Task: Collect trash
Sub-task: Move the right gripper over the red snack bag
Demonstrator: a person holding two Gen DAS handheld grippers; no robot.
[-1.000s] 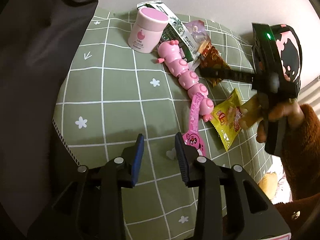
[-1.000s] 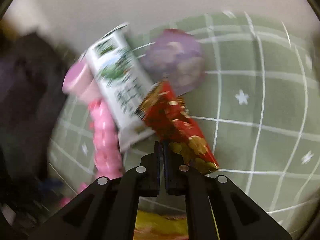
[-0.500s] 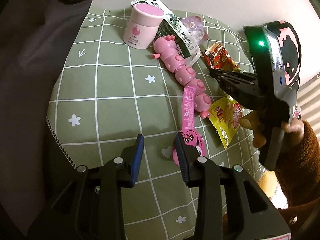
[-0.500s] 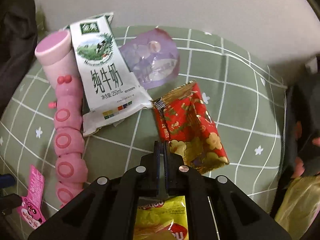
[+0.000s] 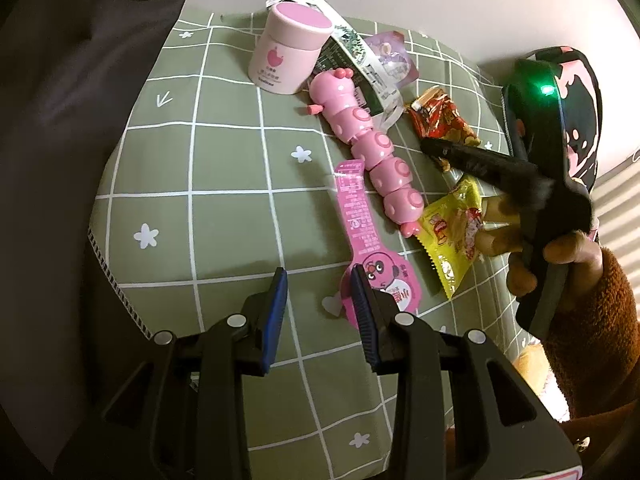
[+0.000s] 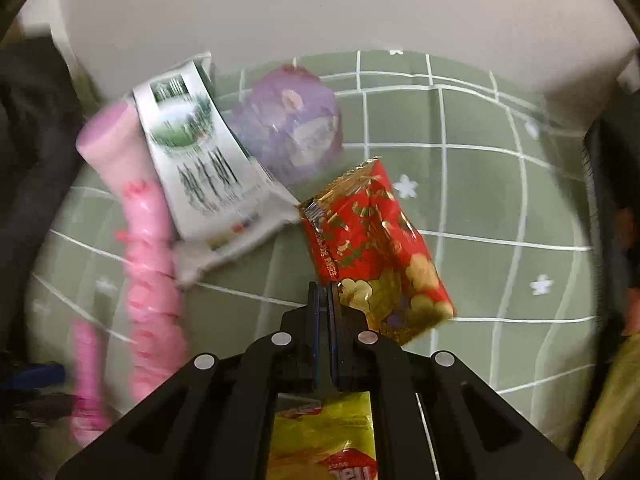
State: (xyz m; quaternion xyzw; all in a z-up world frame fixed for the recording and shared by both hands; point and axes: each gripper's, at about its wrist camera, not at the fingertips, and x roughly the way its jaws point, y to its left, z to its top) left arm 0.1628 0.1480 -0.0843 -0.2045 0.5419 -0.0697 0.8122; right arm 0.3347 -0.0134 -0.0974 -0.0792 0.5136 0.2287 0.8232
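Left wrist view: a green cloth (image 5: pixel 224 168) with a white grid and small stars covers the surface, with a dark garment (image 5: pixel 68 128) lying along its left side. Over the near part of the cloth hovers the left gripper (image 5: pixel 319 294), its blue-padded fingers apart with nothing between them; the right-hand finger sits just over the round end of a long pink wrapper (image 5: pixel 360 240). At the right, a hand (image 5: pixel 560 252) in a brown fuzzy sleeve holds the right gripper (image 5: pixel 430 148), whose black fingers point at the red snack wrapper (image 5: pixel 442 118). A pink caterpillar toy (image 5: pixel 370 148) runs in a line down the middle of the cloth. At its head end stand a pink jar (image 5: pixel 286 58) and, beside the jar, a flattened milk carton (image 5: pixel 352 60). A yellow snack packet (image 5: pixel 452 236) lies near the toy's tail end, under the hand. A purple pouch (image 5: pixel 394 60) lies beyond the carton.

In the right wrist view, which is blurred on its left side, the right gripper (image 6: pixel 327 300) has its fingers pressed together on the near corner of the red snack wrapper (image 6: pixel 368 248). The wrapper stands tilted from that corner, its torn top edge close to the milk carton (image 6: pixel 204 176). The purple pouch (image 6: pixel 292 128) lies behind them, and the yellow snack packet (image 6: pixel 324 436) shows beneath the gripper's body.
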